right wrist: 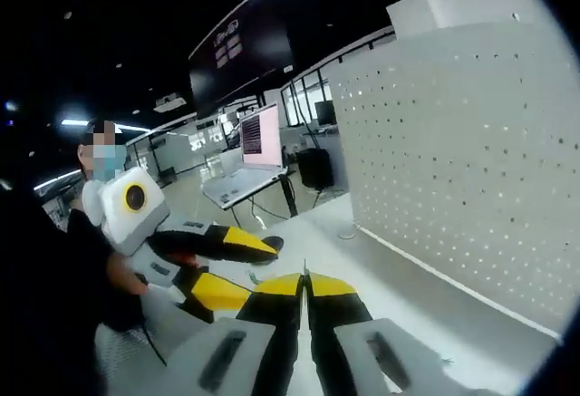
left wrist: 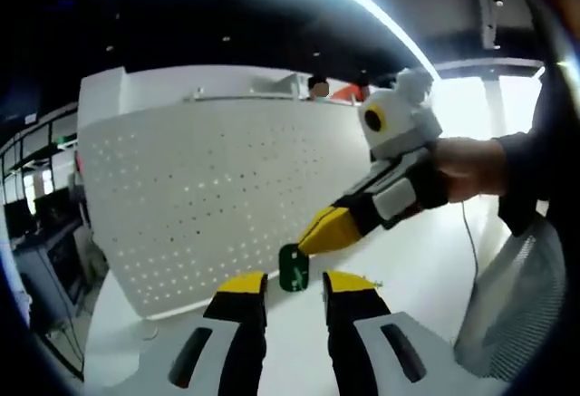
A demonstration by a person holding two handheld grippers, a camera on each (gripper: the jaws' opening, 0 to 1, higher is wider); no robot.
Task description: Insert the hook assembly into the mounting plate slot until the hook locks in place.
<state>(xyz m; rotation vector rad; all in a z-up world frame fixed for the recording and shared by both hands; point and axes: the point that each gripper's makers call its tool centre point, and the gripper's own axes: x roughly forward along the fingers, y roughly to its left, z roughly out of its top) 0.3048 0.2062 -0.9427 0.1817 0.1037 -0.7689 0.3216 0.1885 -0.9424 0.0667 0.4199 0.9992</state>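
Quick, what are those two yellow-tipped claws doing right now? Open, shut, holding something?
Left gripper: open, holding nothing; the green hook sits just beyond its tips.
Right gripper: shut, pinching the green hook at its tip, in front of the white perforated plate.

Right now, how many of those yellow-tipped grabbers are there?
2. The left gripper has open jaws beside the green hook; the right gripper reaches in from the right, pinching the hook.

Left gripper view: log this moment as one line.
left gripper open, empty | right gripper shut on green hook | hook between left fingers | pegboard behind, hook not inserted
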